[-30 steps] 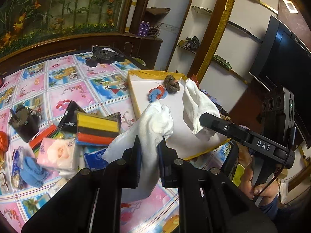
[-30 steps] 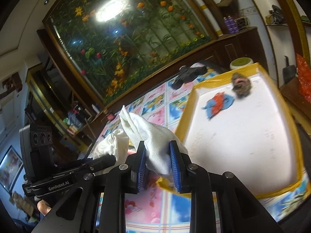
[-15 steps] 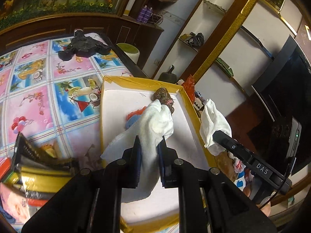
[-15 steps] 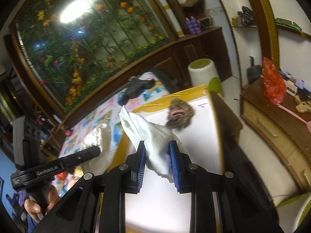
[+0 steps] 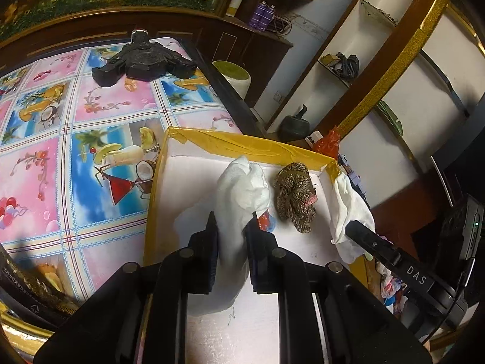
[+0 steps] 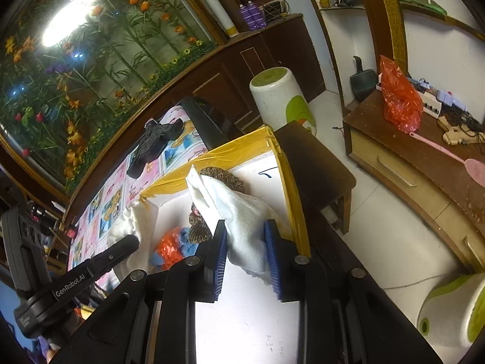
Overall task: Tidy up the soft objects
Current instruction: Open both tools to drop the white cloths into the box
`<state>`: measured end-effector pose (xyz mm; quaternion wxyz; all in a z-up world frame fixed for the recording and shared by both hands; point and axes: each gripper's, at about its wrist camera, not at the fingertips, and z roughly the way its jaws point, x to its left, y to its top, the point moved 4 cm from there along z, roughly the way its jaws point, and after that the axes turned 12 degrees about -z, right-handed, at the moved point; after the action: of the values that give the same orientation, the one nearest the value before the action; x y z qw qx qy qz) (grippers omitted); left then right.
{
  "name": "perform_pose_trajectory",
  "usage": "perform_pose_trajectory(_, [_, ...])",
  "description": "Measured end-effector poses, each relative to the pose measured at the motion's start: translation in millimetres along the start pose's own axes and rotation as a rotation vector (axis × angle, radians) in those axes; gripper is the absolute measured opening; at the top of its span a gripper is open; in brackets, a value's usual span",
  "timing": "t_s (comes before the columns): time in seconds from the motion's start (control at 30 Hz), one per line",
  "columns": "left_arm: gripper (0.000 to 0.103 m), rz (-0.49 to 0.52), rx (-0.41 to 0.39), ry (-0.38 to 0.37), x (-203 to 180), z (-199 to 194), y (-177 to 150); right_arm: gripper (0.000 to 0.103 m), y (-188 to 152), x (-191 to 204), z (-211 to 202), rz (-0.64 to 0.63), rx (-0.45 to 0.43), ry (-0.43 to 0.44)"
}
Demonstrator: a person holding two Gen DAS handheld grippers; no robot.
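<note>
Holding one white cloth stretched between my two grippers, above the yellow-rimmed tray at the tabletop's far right corner.

Item, cloth: one end bunched in my left gripper, the other in my right gripper; its long axis seems to run across the tray from the middle to the right rim. The middle span is hidden, so I judge rather than see that it is a single piece.

Item, left jaws: clenched hard on the cloth, which droops below the pads onto the tray's white floor.

Item, right jaws: opening; the cloth lies between them, and the gap looks too wide for a firm pinch. This end hangs just beside the tray's right rim.

Item, neighbours in the tray: brown knitted bundle between my two ends; orange-and-blue soft thing nearer the left gripper.

Judgement: the right end must drop inside the rim, not over it.
</note>
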<state>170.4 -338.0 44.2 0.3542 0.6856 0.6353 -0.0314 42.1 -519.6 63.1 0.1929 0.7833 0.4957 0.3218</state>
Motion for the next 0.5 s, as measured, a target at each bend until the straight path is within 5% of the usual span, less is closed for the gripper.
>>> perform_pose_trajectory(0.07, [0.017,0.003,0.005,0.002,0,4,2,0.043,5,1,6,-0.001,0.001,-0.015])
perform_pose_trajectory(0.37, [0.053,0.002,-0.003,-0.045,-2,-3,4,0.059,3,11,-9,-0.070,-0.069,-0.028])
perform_pose_trajectory(0.5, [0.053,0.005,-0.019,-0.062,-7,-16,4,0.061,-16,12,-29,-0.076,-0.110,0.013])
